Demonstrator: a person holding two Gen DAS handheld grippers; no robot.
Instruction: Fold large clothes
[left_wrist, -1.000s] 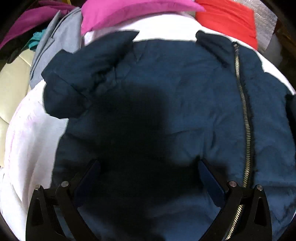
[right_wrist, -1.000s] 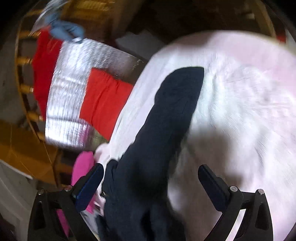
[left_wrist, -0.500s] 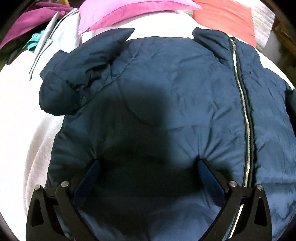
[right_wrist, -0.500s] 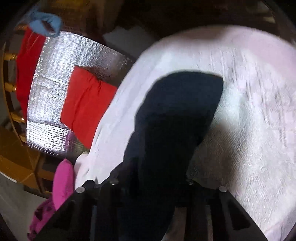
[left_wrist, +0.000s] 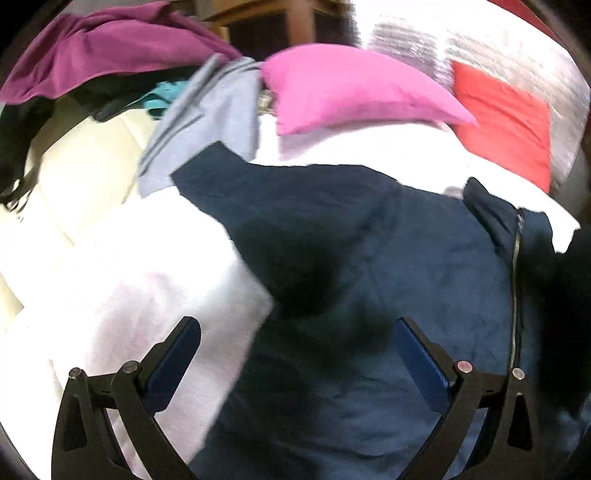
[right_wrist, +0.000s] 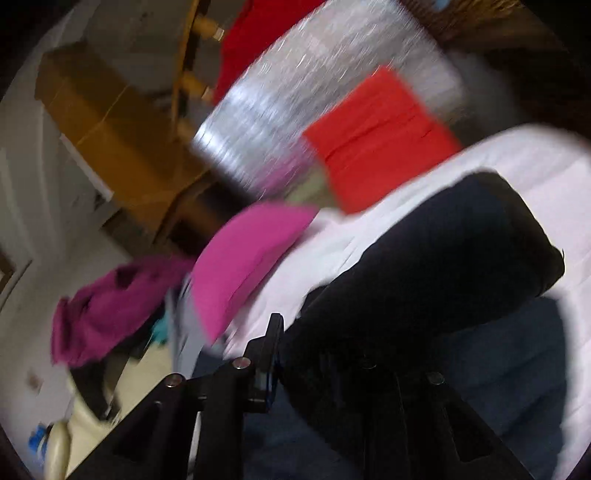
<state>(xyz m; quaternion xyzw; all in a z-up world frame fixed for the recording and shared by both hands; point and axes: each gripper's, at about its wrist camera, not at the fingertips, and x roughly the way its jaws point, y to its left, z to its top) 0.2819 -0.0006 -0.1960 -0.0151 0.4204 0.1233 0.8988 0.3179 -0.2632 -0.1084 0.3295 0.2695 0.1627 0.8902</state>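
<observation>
A navy zip-up jacket (left_wrist: 388, 258) lies flat on the white sheet (left_wrist: 129, 280), its zipper (left_wrist: 515, 280) running down the right side. My left gripper (left_wrist: 295, 328) hovers open above the jacket's left edge, one finger over the sheet and one over the cloth, with nothing between them. In the right wrist view my right gripper (right_wrist: 317, 343) is shut on the jacket's dark sleeve (right_wrist: 461, 251). The sleeve is lifted off the sheet and drapes away to the right. One right finger is hidden under the cloth.
A pink folded cloth (left_wrist: 351, 85), a red cloth (left_wrist: 506, 125), a grey garment (left_wrist: 210, 114) and a purple garment (left_wrist: 103, 48) line the far side. A silver foil mat (right_wrist: 303, 99), a cardboard box (right_wrist: 96, 110) and cream upholstery (left_wrist: 85, 166) border the sheet.
My right gripper went from open to shut on the sleeve, then swung up and rolled with it. My left gripper rose and drew back toward the jacket's left edge, staying open.
</observation>
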